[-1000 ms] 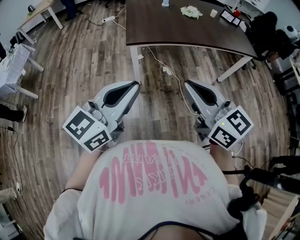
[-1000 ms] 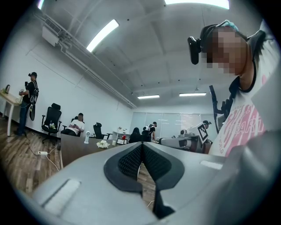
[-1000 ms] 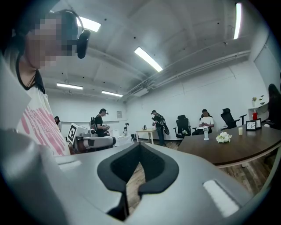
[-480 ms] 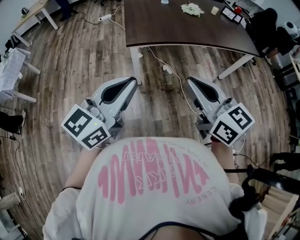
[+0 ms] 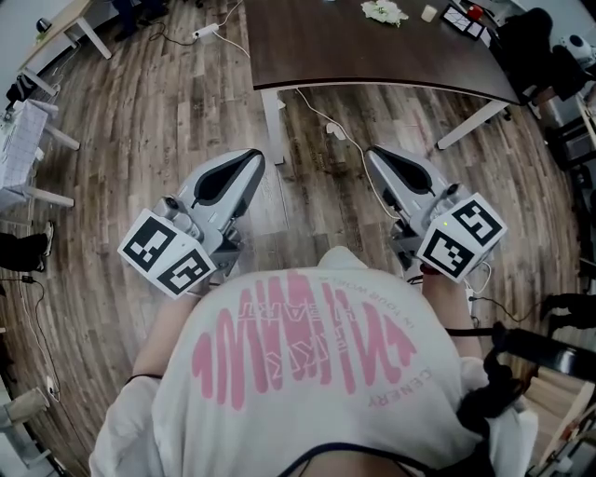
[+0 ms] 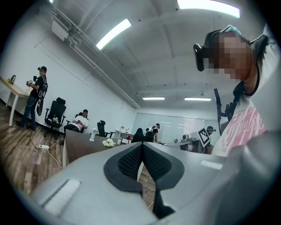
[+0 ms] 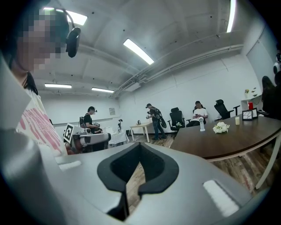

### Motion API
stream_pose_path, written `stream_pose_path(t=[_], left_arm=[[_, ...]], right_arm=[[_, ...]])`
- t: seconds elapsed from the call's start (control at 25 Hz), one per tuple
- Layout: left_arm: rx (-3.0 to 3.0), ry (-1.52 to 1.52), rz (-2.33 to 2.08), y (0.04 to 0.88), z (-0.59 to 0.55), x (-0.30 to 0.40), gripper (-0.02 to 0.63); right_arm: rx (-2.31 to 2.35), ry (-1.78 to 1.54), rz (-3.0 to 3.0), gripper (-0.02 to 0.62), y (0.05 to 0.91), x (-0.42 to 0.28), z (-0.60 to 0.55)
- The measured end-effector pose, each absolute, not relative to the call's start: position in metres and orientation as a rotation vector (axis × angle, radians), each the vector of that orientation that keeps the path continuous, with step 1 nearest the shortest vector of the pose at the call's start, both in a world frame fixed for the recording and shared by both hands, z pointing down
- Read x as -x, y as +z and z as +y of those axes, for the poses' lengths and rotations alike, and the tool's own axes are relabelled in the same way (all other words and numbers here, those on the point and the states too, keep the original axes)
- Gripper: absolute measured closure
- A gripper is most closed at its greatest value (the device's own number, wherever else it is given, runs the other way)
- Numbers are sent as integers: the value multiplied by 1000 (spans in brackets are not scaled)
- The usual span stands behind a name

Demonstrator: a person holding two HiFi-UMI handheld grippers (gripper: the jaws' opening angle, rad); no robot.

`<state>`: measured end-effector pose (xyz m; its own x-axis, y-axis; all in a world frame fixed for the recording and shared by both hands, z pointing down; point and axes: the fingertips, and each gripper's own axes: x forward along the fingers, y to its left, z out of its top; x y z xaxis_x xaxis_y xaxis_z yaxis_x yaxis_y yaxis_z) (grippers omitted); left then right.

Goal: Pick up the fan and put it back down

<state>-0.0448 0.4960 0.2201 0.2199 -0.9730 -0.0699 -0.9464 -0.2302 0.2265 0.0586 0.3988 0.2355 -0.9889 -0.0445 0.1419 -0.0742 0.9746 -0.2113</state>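
The fan (image 6: 92,134) is a small white upright one standing on the far part of the dark brown table (image 5: 372,51). It also shows in the right gripper view, where the fan (image 7: 202,124) stands beside white flowers (image 7: 220,127). I hold both grippers level near my waist, over the wooden floor and well short of the table. My left gripper (image 5: 253,158) is shut with nothing between its jaws, which meet in the left gripper (image 6: 141,147) view. My right gripper (image 5: 372,152) is shut and empty too, as the right gripper (image 7: 139,147) view shows.
A white table leg (image 5: 273,126) and a cable (image 5: 346,144) on the floor lie between me and the table. The flowers (image 5: 384,11) and a candle (image 5: 428,13) sit on the tabletop. A small white table (image 5: 23,140) stands at the left. Several people and office chairs are across the room.
Both grippers have drifted a little over the floor, the left one leftward. The table has slid slightly up in the head view. Both jaws stay shut.
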Motion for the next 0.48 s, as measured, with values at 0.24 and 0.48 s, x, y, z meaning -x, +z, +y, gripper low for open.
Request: stream_pose_path(t=[0.24,0.48], left_arm=[[-2378,-181,-1896,219,489,58,589],[-2353,-210,-1940,213,491,71,589]], right_arm=[[-153,247,-2938,589,233,-62,388],[-180,328,-2959,589,231,-58,376]])
